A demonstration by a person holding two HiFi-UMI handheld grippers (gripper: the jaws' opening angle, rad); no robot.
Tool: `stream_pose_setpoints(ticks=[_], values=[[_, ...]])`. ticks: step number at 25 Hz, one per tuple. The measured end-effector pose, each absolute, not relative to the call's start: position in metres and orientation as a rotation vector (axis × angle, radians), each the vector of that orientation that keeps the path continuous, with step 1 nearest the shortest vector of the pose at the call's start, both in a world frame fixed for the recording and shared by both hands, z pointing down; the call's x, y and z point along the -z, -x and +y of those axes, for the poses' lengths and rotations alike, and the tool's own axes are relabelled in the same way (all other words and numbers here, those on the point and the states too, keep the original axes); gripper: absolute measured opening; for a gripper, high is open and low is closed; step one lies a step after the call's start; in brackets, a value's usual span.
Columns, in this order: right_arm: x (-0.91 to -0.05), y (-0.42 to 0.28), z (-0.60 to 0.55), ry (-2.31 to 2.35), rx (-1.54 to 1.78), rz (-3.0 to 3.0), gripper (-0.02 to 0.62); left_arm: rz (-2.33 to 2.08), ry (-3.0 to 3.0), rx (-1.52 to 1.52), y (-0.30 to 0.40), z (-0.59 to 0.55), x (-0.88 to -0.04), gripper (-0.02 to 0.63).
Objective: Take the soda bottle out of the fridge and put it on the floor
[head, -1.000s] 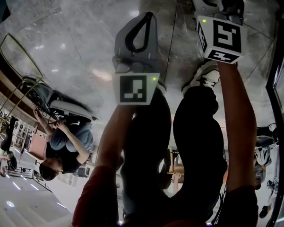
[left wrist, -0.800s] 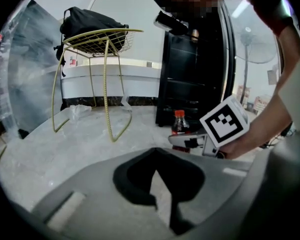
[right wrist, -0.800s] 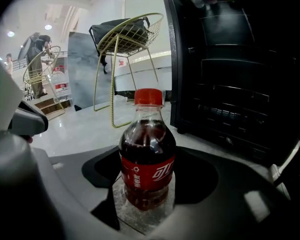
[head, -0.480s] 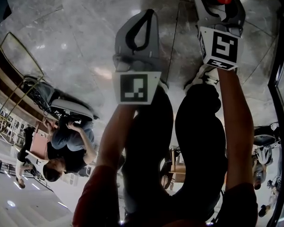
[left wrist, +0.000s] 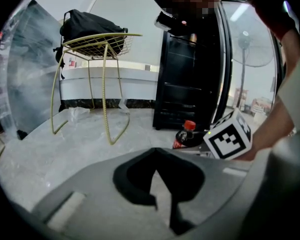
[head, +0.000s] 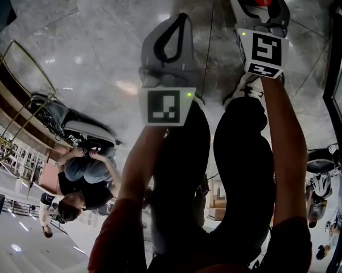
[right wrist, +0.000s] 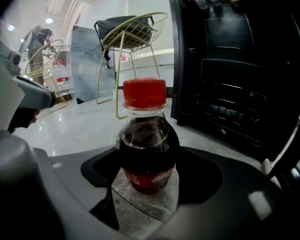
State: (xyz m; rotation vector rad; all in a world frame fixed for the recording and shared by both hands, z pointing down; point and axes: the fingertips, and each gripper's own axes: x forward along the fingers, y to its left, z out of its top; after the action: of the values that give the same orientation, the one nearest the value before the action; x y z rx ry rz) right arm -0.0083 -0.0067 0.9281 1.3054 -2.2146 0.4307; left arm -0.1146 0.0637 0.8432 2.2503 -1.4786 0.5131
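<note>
Soda bottle (right wrist: 147, 149) out of the fridge (right wrist: 239, 84)
Right tongs (right wrist: 146, 184) clamp it over the floor (head: 91, 50); left tongs (left wrist: 162, 204) together, empty; release remains.

A gold wire stand (left wrist: 106, 54) with a basket top stands at the far left, and a black backpack (left wrist: 90, 26) rests in the basket. Crumpled clear plastic (left wrist: 77, 115) lies beside its legs. A grey marbled slab (left wrist: 25, 79) leans upright to the left of it. A low white ledge (left wrist: 135, 86) runs along the wall behind. At the far right, 1 standing fan (left wrist: 252, 49) shows. In the head view, a person (head: 85, 172) in a grey top crouches at the left.
</note>
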Motion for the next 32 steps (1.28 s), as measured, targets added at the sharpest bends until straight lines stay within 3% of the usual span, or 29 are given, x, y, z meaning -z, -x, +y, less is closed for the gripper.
stream_pose_setpoints(ticks=[10, 32], values=[[-0.899, -0.003, 0.016, -1.196, -0.423, -2.124, 0.331, -1.517, -2.265, -0.504, 0.121, 0.052, -0.777, 0.0], [-0.695, -0.028, 0.092, -1.258, -0.694, -2.053, 0.33, -1.541, -2.263, -0.517, 0.101, 0.076, -0.555, 0.0]])
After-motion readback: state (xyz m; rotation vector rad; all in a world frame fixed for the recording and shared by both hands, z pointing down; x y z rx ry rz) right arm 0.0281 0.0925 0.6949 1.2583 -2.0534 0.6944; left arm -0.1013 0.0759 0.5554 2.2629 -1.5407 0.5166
